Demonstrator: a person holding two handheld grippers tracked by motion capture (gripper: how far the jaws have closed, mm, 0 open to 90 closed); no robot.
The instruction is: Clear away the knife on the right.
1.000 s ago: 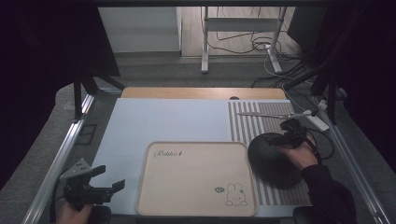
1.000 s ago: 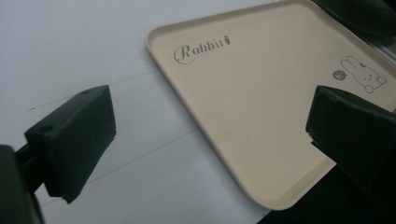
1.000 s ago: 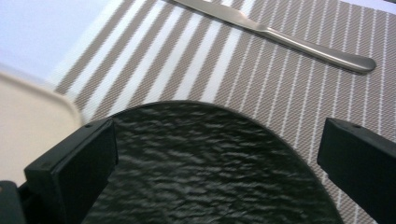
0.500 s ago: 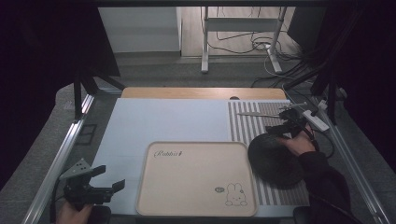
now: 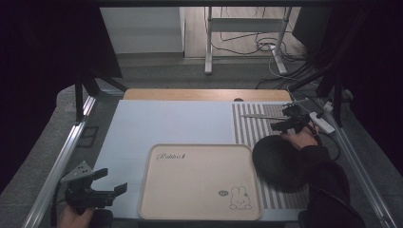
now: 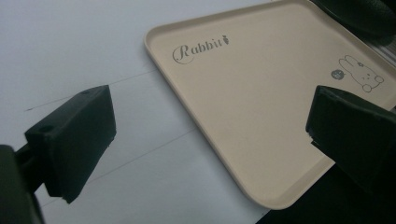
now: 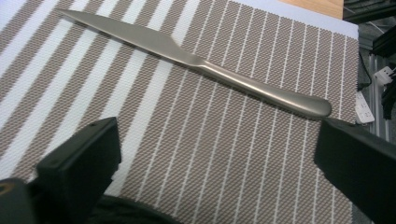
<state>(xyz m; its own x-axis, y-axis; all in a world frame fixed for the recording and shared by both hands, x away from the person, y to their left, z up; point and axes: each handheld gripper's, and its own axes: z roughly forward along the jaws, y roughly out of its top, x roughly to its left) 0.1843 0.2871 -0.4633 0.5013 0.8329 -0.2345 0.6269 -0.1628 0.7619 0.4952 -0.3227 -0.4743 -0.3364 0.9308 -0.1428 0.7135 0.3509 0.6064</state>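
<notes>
Left gripper [image 5: 107, 183] idles wide open, empty, at the near-left table edge just beside the tray [image 5: 199, 183]. Right gripper [image 5: 289, 118], jaws wide and empty, hovers past the black plate [image 5: 278, 161], lined up on the knife [image 7: 196, 63] lying flat on the striped mat [image 7: 210, 154] at far right. Looks like approach-to-grasp: next, descend, straddle the handle, close.

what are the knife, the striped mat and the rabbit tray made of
Knife: looks like one-piece metal, brushed satin grey with a soft sheen.
Striped mat: seemingly woven vinyl or fabric; a mesh weave shows.
Rabbit tray: probably plastic or melamine; smooth matte beige with a moulded raised rim and printed artwork.
</notes>
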